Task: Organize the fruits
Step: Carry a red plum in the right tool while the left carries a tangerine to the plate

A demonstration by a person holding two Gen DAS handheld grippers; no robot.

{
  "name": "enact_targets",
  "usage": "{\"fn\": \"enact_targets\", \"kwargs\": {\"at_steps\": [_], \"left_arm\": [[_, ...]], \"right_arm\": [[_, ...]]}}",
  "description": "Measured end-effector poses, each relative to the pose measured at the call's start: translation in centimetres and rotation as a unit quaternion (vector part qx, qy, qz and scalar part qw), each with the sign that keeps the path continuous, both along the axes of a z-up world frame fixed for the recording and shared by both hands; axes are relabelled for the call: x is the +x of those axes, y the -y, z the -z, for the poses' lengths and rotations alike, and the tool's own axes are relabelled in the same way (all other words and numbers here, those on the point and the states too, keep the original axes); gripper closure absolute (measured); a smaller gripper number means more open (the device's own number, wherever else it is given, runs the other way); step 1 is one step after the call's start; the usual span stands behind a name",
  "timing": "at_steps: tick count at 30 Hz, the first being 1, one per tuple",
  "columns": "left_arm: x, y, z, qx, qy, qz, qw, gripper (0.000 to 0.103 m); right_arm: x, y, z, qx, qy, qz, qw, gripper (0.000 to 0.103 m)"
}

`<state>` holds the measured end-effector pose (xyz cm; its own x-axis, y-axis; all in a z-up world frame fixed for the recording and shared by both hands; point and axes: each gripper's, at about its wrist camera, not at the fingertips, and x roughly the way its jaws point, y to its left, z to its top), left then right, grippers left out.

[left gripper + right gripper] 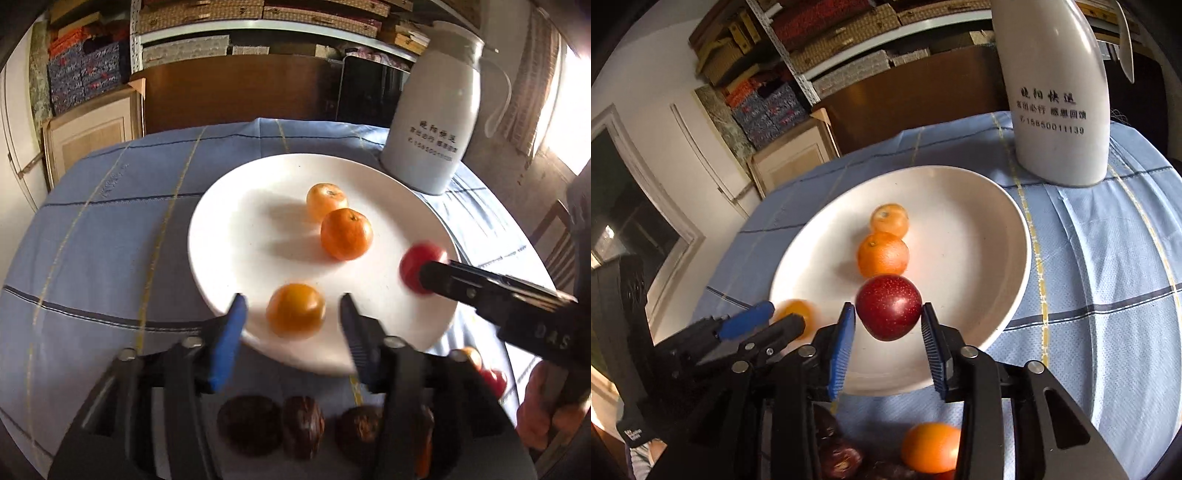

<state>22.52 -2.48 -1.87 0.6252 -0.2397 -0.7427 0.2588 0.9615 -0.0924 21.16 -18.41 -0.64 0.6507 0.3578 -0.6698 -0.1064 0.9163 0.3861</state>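
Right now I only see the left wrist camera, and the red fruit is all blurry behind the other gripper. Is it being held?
Observer: Yes. In the right wrist view, the right gripper has a blue pad touching each side of the red fruit, over the near part of the plate.
Operator: Are there any oranges off the plate? The left gripper blocks my view.
Observer: One orange fruit lies on the blue cloth, just in front of the plate's near rim.
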Motion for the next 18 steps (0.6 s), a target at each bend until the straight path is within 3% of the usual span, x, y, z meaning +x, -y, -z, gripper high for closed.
{"fn": "enact_targets", "kwargs": {"at_steps": [1, 5, 12, 18], "left_arm": [[-0.1, 0.0, 0.1, -0.003, 0.002, 0.003, 1.0000, 0.042], [-2.1, -1.2, -0.5, 0.024, 0.036, -0.017, 0.9989, 0.011], [-6.1, -4.7, 0.2, 0.016, 0.026, -0.048, 0.9984, 0.004], [-8.2, -4.6, 1.8, 0.053, 0.017, -0.053, 0.9970, 0.004]], "right_arm": [[-0.1, 0.3, -0.1, 0.003, 0.005, 0.003, 1.000, 0.058], [-1.8, 1.0, -1.4, 0.004, 0.031, 0.015, 0.999, 0.051], [-7.2, 2.2, -1.8, -0.003, 0.058, 0.028, 0.998, 0.030], [-10.8, 4.1, -0.6, 0.015, 0.045, 0.041, 0.998, 0.016]]}}
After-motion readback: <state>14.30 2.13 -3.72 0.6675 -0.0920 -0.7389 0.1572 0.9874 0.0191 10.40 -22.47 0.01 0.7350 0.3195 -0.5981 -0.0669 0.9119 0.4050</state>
